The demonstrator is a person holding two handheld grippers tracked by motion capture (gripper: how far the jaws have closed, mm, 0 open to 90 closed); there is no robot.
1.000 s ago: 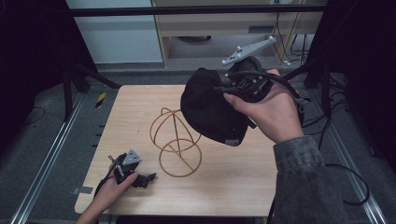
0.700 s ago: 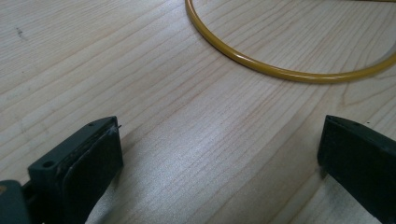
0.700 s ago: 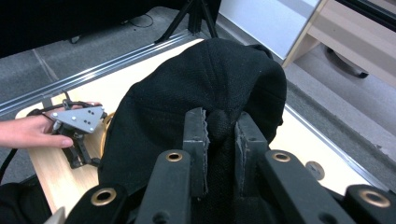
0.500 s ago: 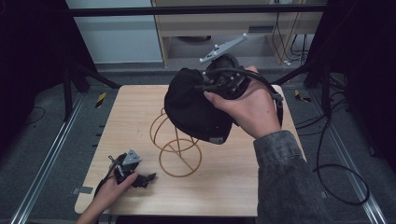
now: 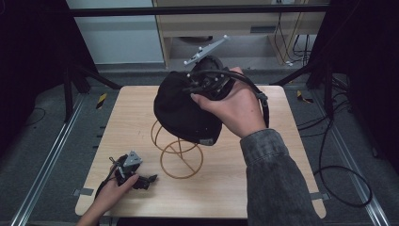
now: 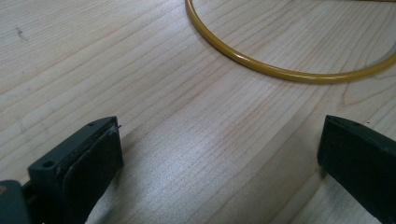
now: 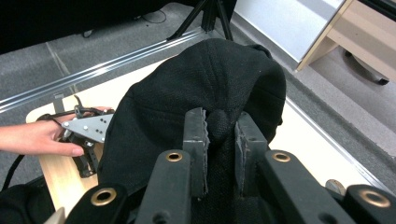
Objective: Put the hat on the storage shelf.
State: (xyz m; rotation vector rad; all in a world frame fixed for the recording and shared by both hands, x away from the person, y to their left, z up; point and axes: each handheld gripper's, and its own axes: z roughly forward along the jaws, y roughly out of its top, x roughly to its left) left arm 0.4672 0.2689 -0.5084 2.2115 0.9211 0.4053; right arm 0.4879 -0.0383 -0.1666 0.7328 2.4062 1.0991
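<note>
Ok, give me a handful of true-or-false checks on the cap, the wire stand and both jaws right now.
1. The right gripper has its jaws shut on the black fabric cap. True.
2. The cap lies flat on the light wooden table. False: it is held up above the yellow wire stand.
3. The left gripper has its jaws open with nothing between them. True.
4. The left gripper grips the stand's ring. False: the ring lies beyond its jaws, apart from them.
5. The left gripper rests low near the table's front left corner. True.
</note>
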